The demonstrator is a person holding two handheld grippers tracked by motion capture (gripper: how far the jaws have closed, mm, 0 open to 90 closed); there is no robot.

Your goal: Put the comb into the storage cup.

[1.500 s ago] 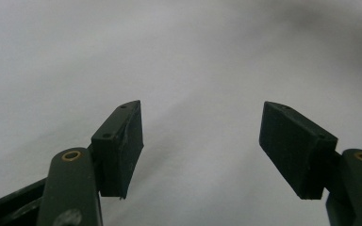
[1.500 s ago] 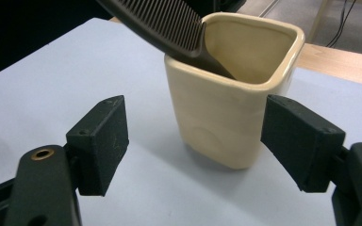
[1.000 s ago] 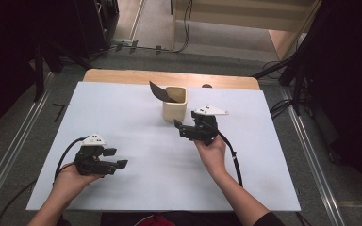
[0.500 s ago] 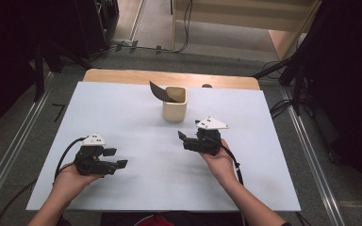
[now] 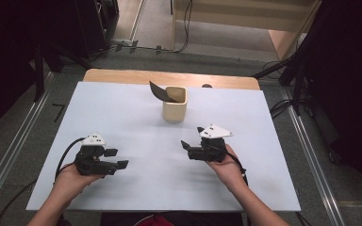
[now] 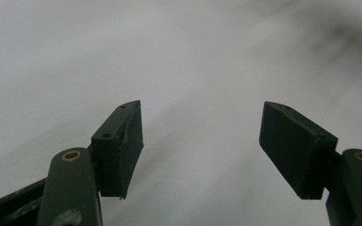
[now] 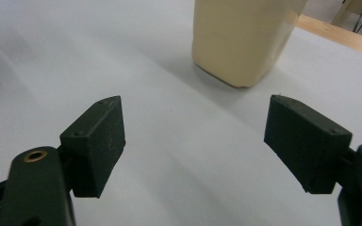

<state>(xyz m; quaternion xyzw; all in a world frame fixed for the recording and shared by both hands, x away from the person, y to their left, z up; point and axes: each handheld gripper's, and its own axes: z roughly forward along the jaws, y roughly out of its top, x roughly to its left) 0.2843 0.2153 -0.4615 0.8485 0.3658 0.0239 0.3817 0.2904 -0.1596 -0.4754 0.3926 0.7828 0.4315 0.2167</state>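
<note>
Claws first: your right claw point(image 5: 189, 146) stands released, its two black pads wide apart with nothing but bare sheet between them. You hold it low over the counter point(image 5: 122, 113), right of centre, jaws aimed left and a little toward the far edge. Seen along its own jaws, the right claw point(image 7: 195, 143) faces the cup point(image 7: 245, 40), which stands just beyond the pads and well clear of them, its base flat on the white surface.

Your left claw point(image 5: 115, 159) is released too, pads spread over empty white sheet. It sits near the counter's near left corner, jaws pointing right, cable looping off to its left. In its own view the left claw point(image 6: 200, 150) has nothing between the pads.

From above, the cup point(image 5: 175, 103) stands upright in the far middle of the counter, beige and squarish. A dark flat piece point(image 5: 160, 92) leans out of its mouth, tilted toward the left. Your two claws are well apart, and neither touches the cup.
</note>
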